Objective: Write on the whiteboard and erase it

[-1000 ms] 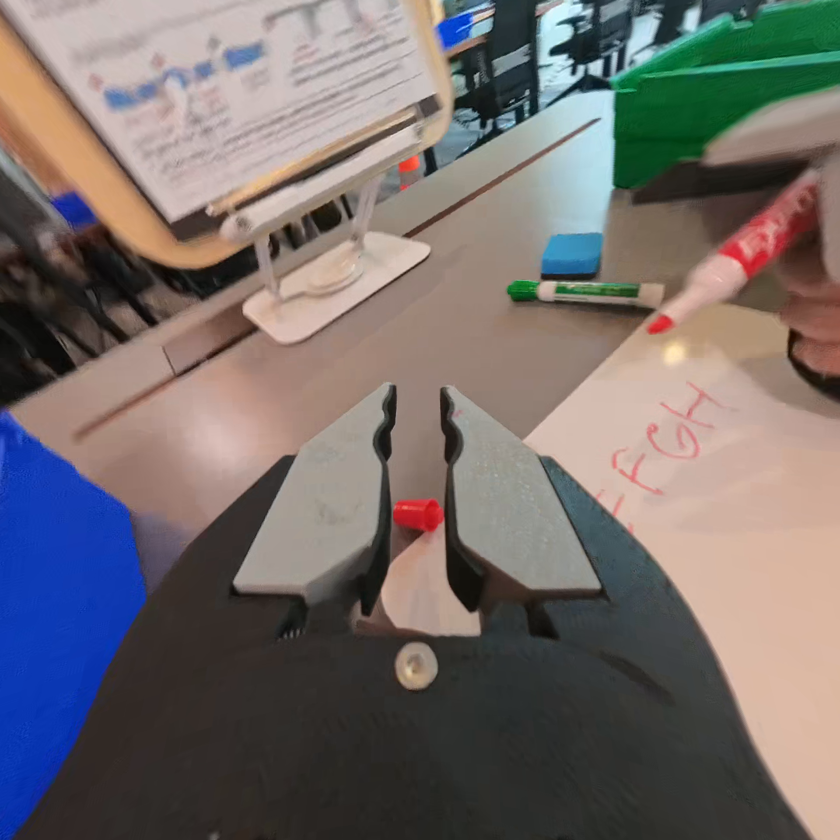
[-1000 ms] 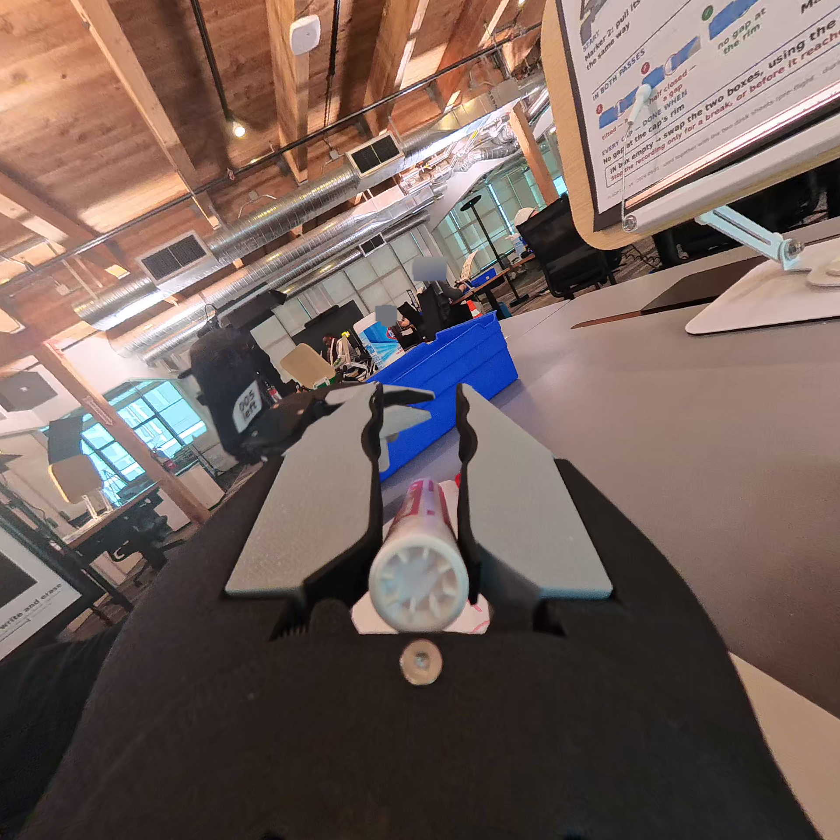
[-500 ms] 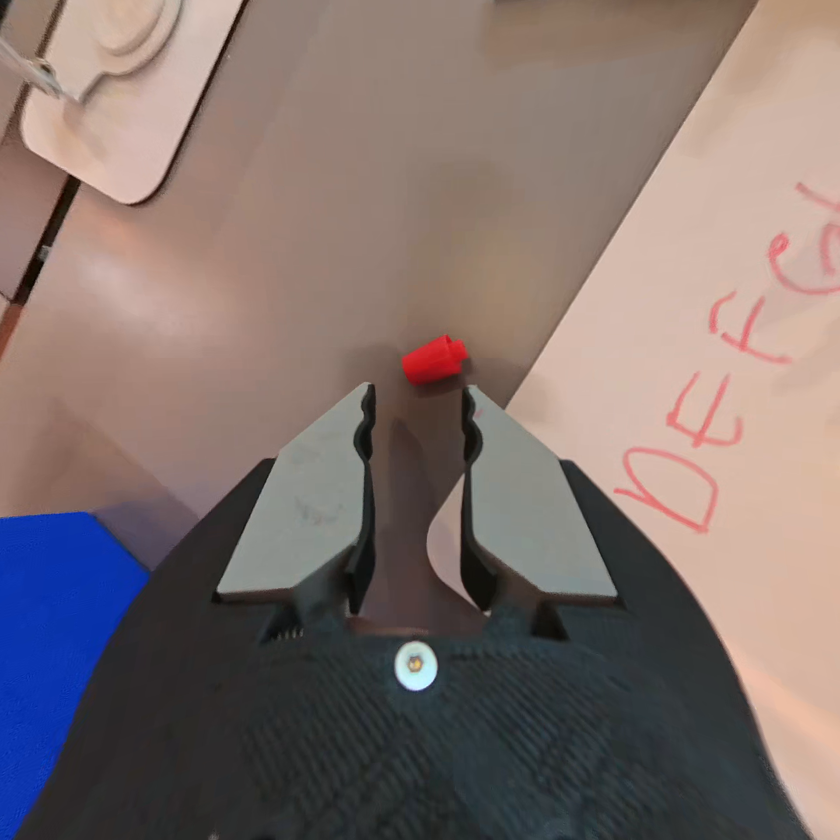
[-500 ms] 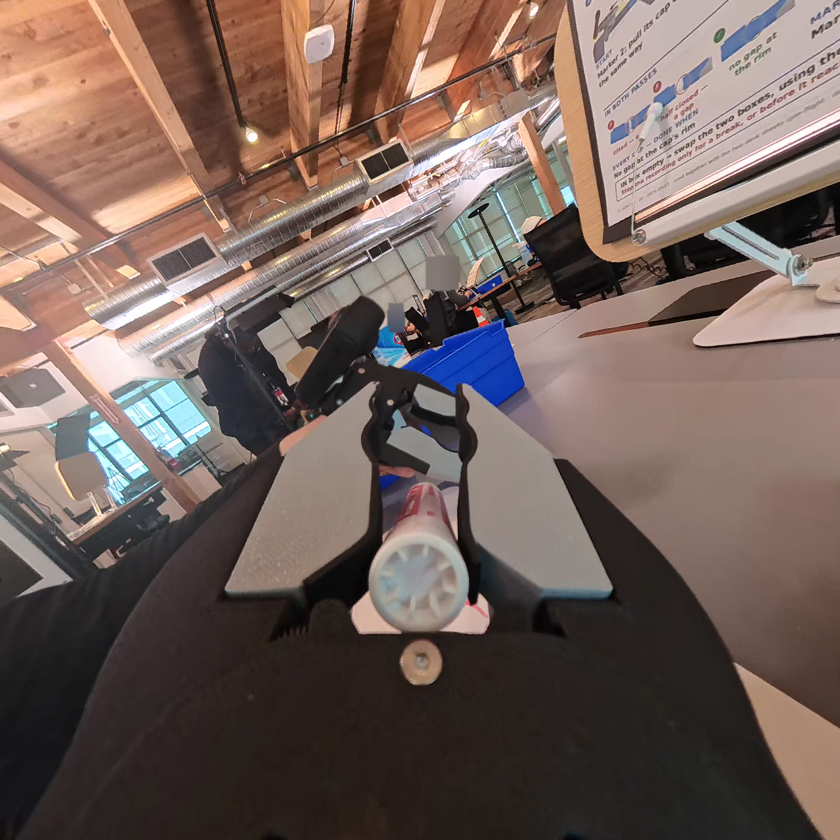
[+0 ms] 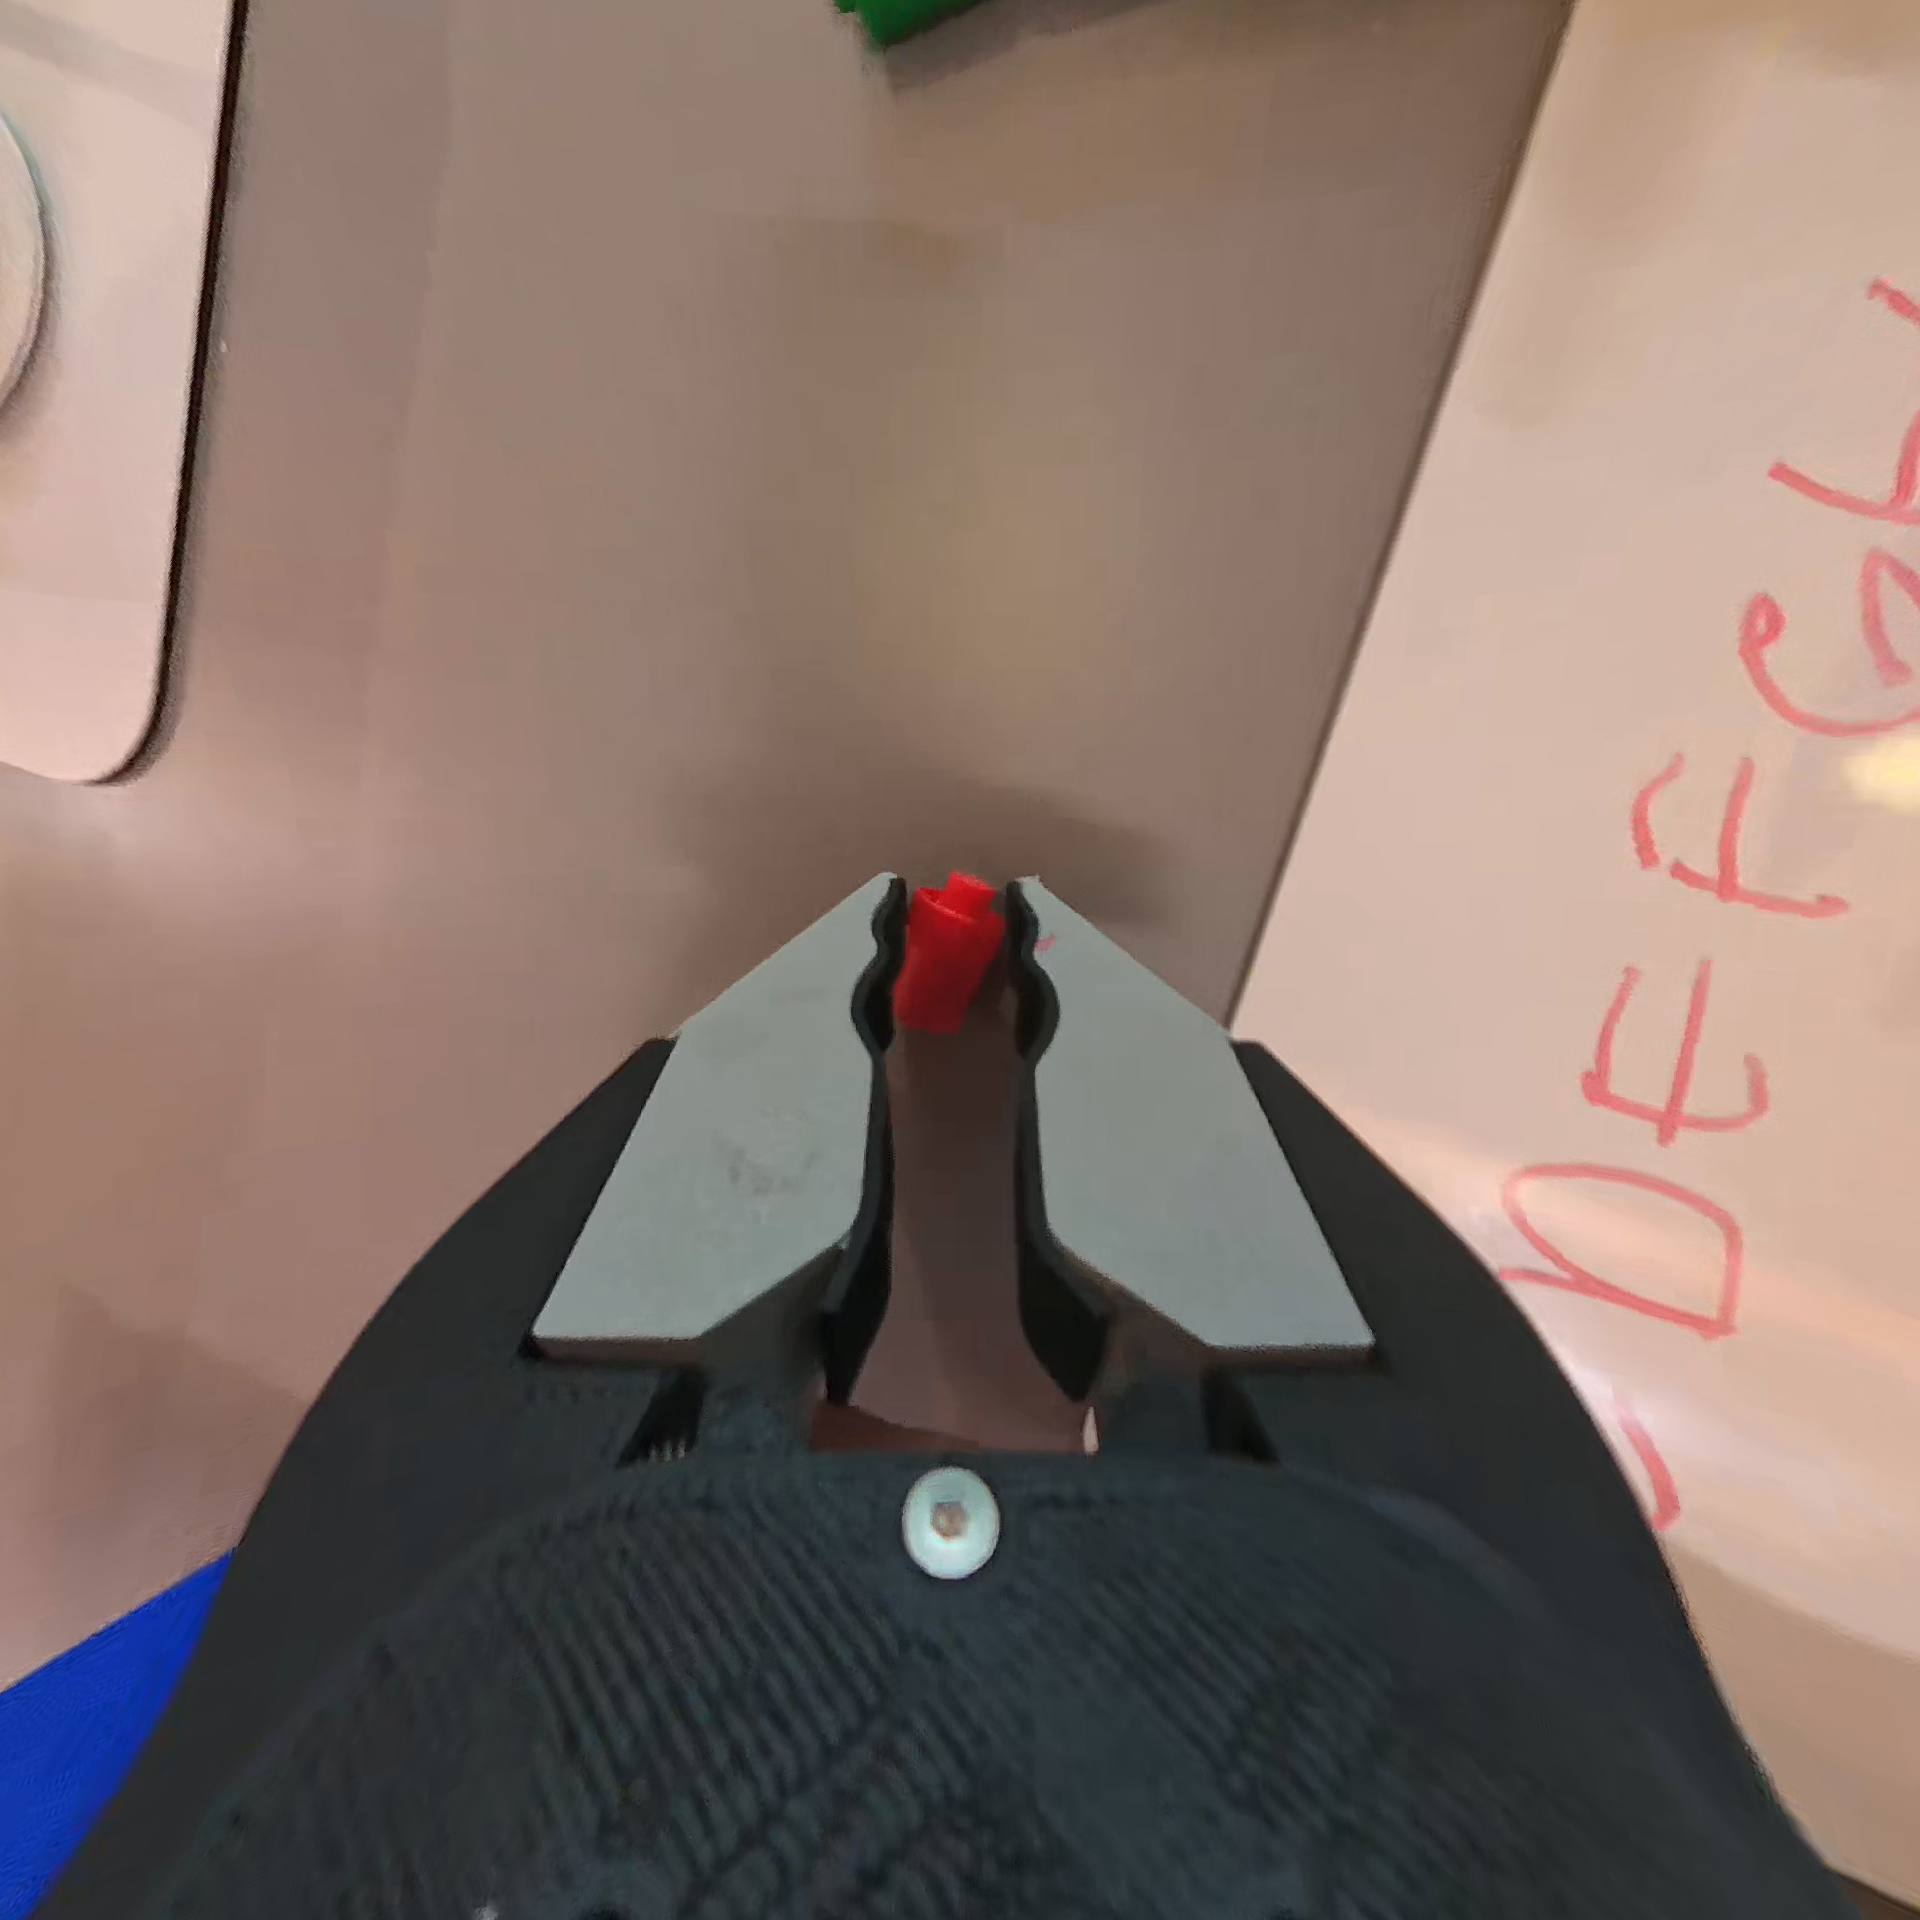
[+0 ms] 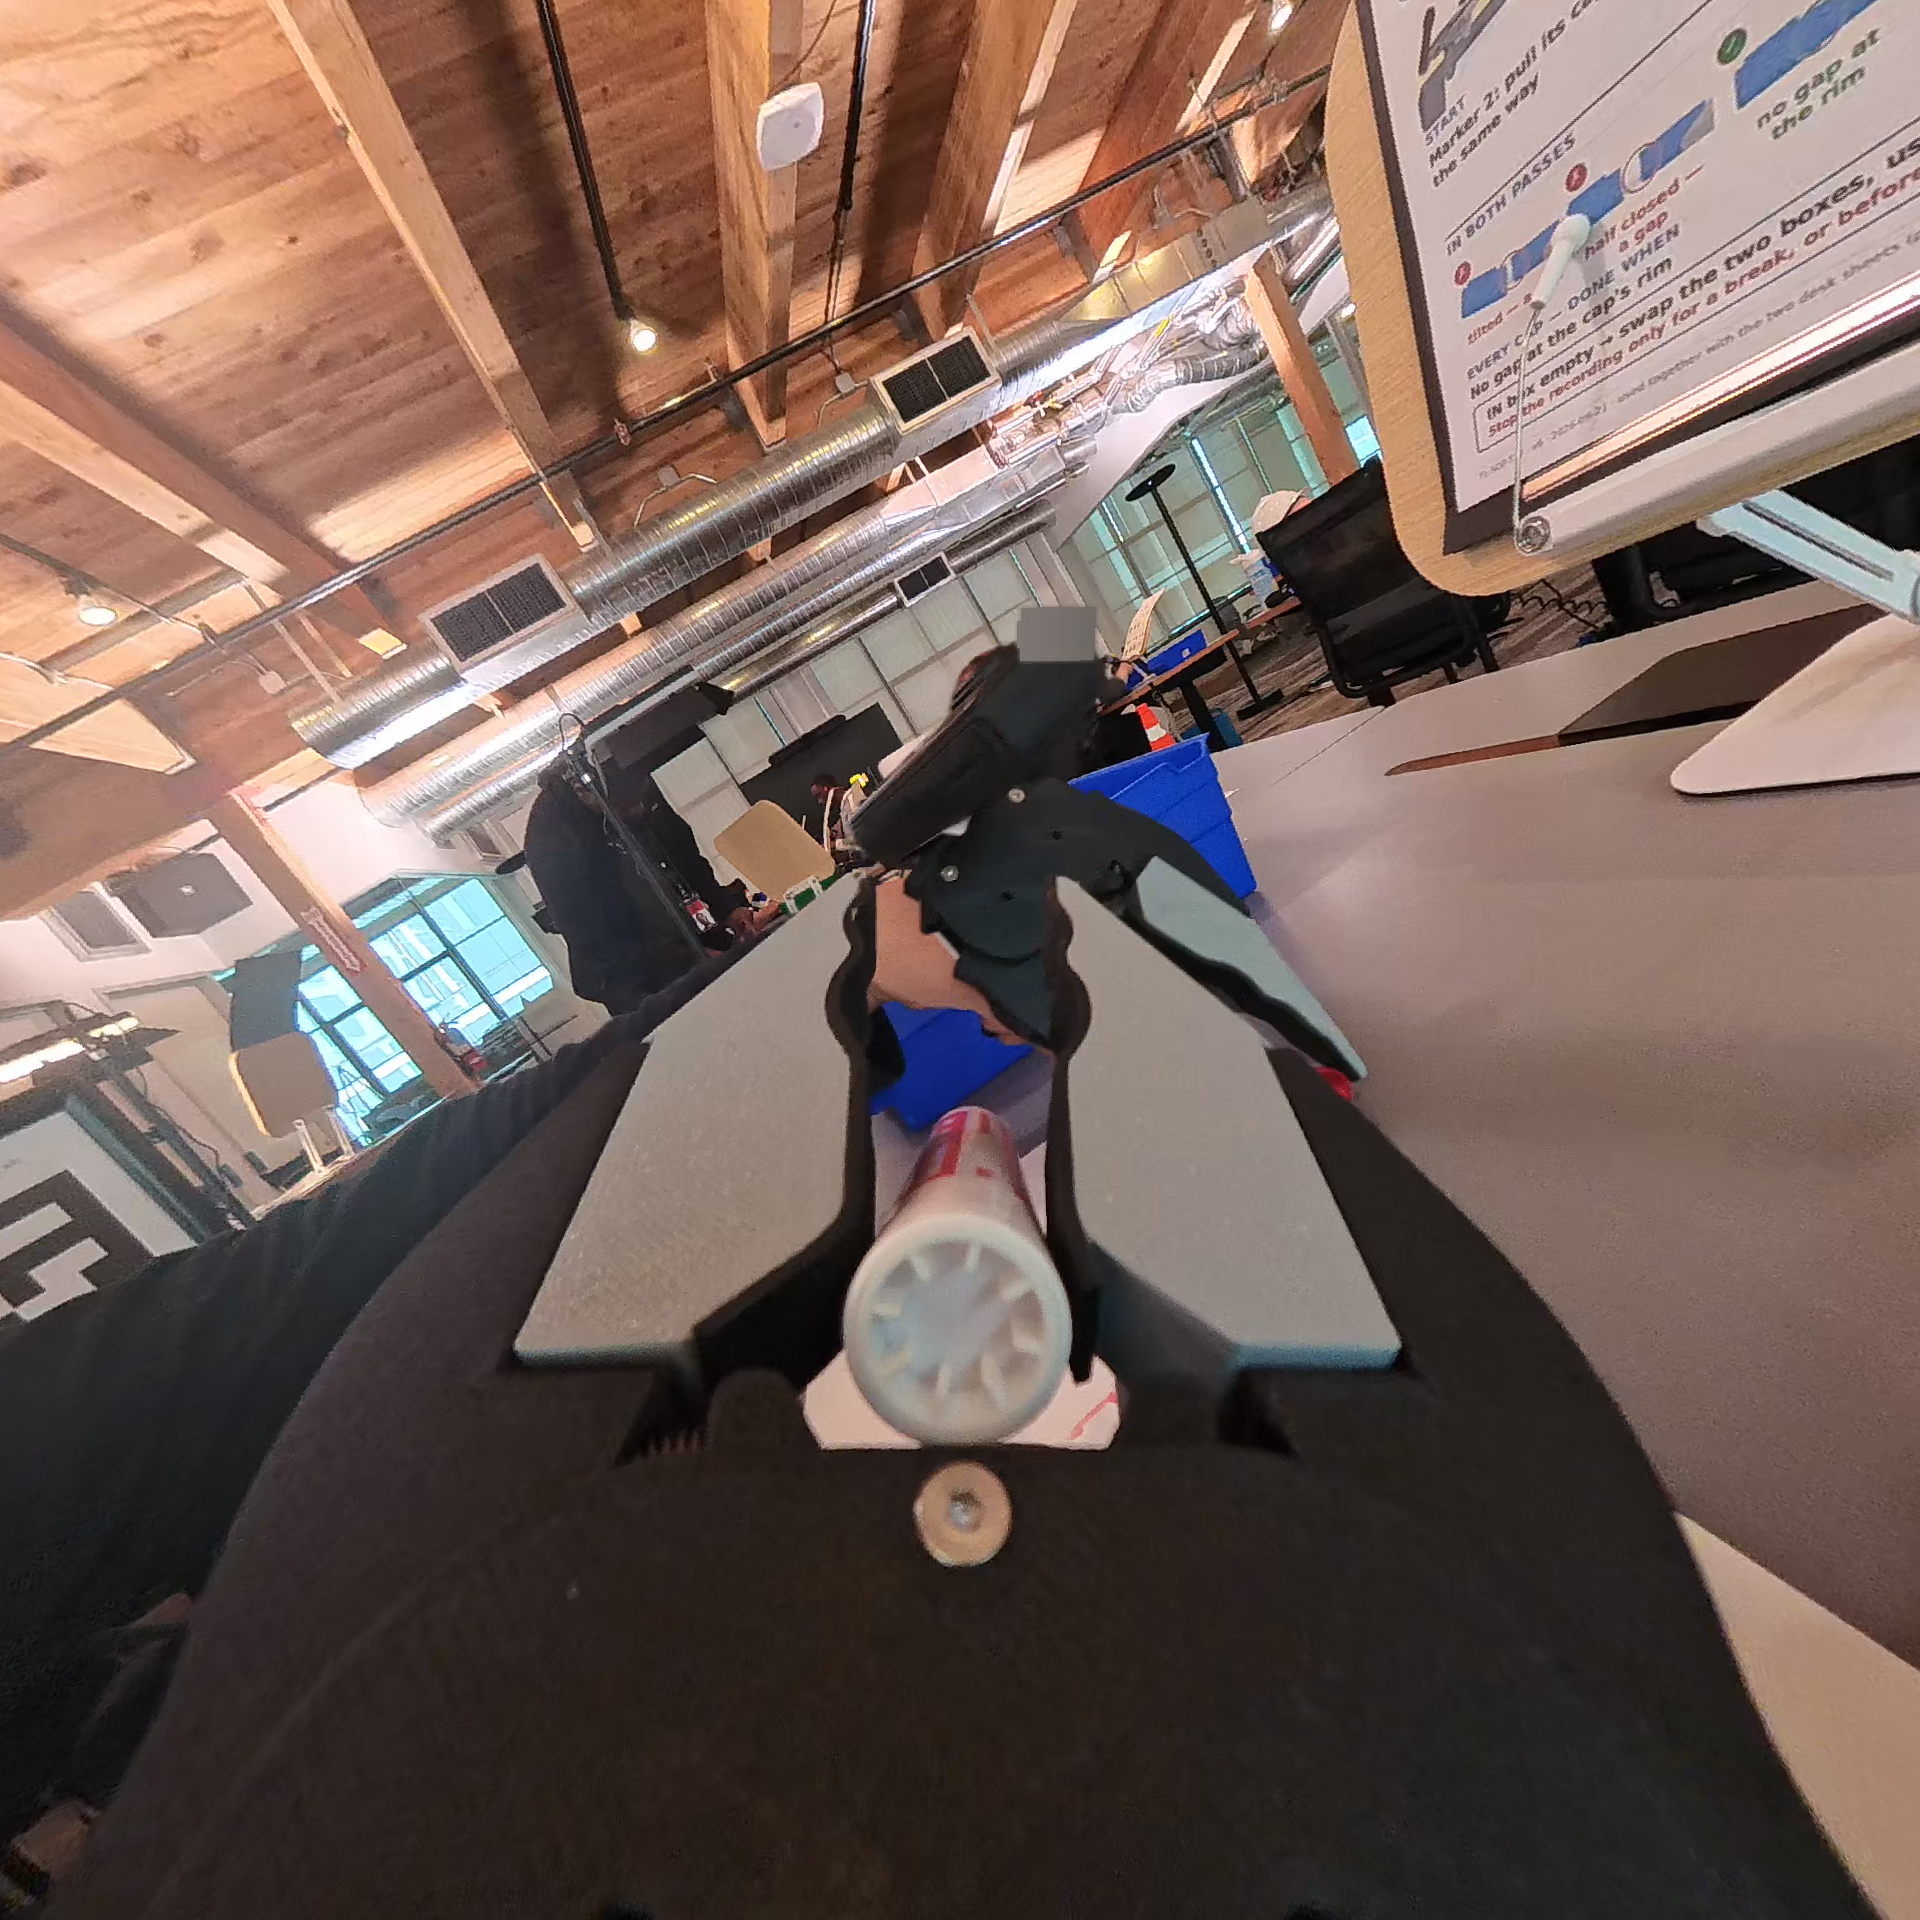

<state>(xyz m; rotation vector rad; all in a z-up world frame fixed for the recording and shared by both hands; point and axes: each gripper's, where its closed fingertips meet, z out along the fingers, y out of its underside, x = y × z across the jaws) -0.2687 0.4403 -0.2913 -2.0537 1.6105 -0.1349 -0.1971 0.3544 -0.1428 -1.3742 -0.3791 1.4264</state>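
Left gripper [image 5: 951, 904]: pointing down at the table [image 5: 644, 520], jaws spread around the red cap [image 5: 940, 961]; the cap is lying between the tips, close to the left pad, with no firm pinch showing.
Right gripper [image 6: 961, 940]: jaws pinching the red marker [image 6: 961, 1262], barrel lying along the fingers, blunt end facing the camera; its tip is hidden.
Whiteboard [image 5: 1662, 520]: lying flat on the table just right of the left gripper, carrying red letters [image 5: 1673, 1101].
Step, as I judge it: writing is looking finished, and the cap is being picked up for recapping before erasing.
Risk, cap: it is sitting tilted at the very fingertips, so closing may be squeezing it out forward or rolling it aside.
Risk, smear: the left gripper is working just beside the board edge, and a sideways drift could be dragging across the wet letters.
Risk, recapping: a crooked cap would be meeting the nib off-axis and jamming.
Eraser: not in view.
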